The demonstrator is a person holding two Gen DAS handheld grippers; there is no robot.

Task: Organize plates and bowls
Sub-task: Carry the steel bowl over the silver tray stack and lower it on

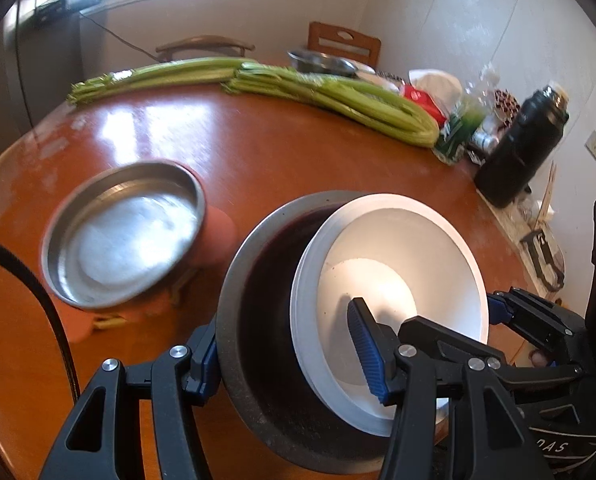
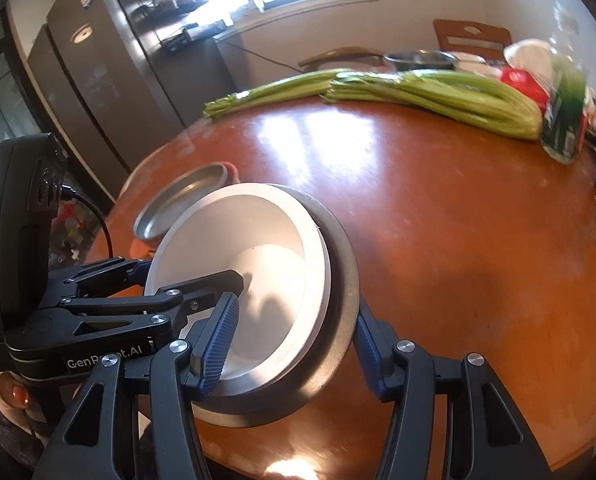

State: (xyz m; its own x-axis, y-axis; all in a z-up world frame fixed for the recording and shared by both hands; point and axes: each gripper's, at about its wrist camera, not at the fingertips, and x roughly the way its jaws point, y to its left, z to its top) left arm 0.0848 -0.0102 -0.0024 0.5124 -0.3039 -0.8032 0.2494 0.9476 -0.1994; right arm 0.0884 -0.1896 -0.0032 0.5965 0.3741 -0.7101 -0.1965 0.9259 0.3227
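Note:
A grey metal bowl [image 1: 254, 320] with white bowls [image 1: 410, 248] nested inside is held between both grippers over the brown table [image 1: 298, 160]. My left gripper [image 1: 282, 344] is shut on the stack's near rim, one pad outside the metal wall and one inside the top white bowl. My right gripper [image 1: 502, 310] clamps the opposite rim. In the right wrist view my right gripper [image 2: 294, 344] pinches the metal bowl [image 2: 346, 280] and white bowls [image 2: 258, 232] the same way, with my left gripper [image 2: 186, 276] across from it. A shallow steel dish [image 1: 126, 232] [image 2: 182, 196] rests on something pinkish-orange [image 1: 218, 236].
Celery bunches [image 1: 338, 96] lie across the far side of the table. A steel basin [image 1: 322, 62], a black flask [image 1: 518, 144], a green packet [image 1: 454, 136] and bags crowd the far right. Two chairs [image 1: 344, 42] stand behind the table, and a dark fridge [image 2: 98, 80] stands at left.

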